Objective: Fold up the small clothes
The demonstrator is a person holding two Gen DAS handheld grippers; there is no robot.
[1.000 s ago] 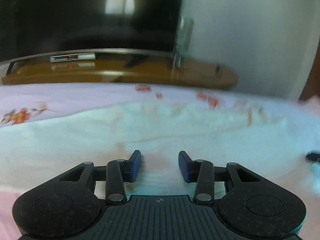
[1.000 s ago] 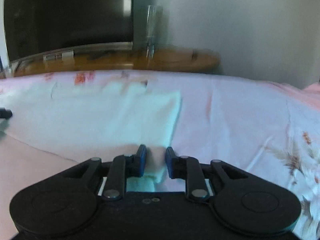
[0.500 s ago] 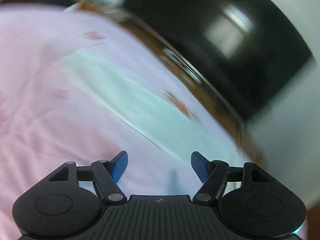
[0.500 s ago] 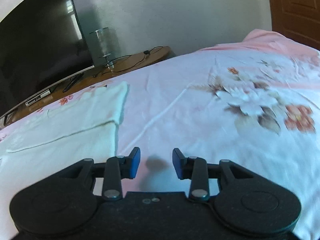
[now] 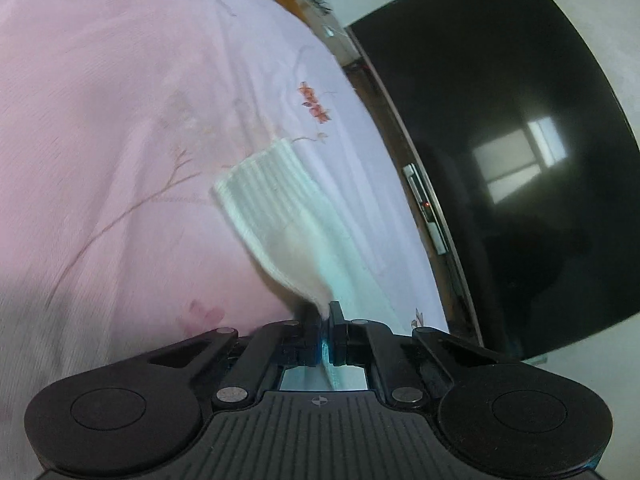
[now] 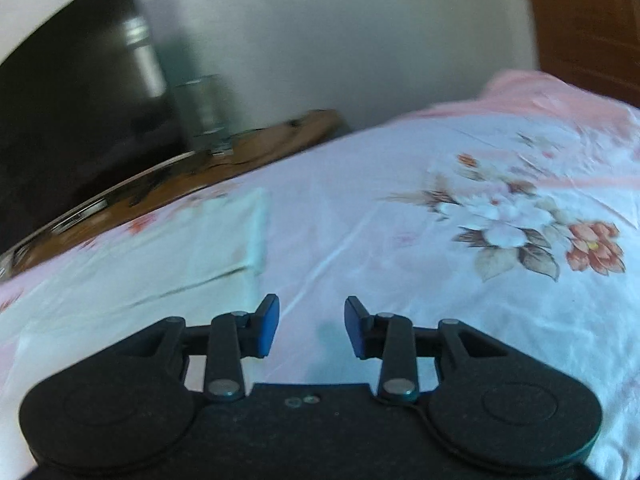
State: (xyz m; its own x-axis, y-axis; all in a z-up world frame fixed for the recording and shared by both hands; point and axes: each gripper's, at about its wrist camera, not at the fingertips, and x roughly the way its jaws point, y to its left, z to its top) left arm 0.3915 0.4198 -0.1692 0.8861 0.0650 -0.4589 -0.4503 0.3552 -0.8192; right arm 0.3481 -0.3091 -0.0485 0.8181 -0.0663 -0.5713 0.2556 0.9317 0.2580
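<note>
A white knitted garment lies on the pink flowered bedsheet point(image 5: 120, 120). In the left wrist view its ribbed end point(image 5: 276, 208) rises off the sheet toward my left gripper point(image 5: 329, 312), whose fingers are shut on a fold of the white cloth. That view is rolled sharply to one side. In the right wrist view the garment point(image 6: 160, 256) lies flat at the left with a fold line across it. My right gripper point(image 6: 311, 320) hovers open just right of the garment's edge, over bare sheet point(image 6: 400, 280), with nothing between its blue pads.
A large dark television point(image 5: 500, 140) stands on a wooden stand point(image 6: 260, 148) beyond the bed's far edge, with a glass jar point(image 6: 204, 108) beside it. A brown door point(image 6: 588, 20) is at the far right. The sheet stretches wide to the right.
My left gripper rolled over, swept to the garment's ribbed end and shut on it. My right gripper came off the garment's corner, opened and shifted right over the sheet.
</note>
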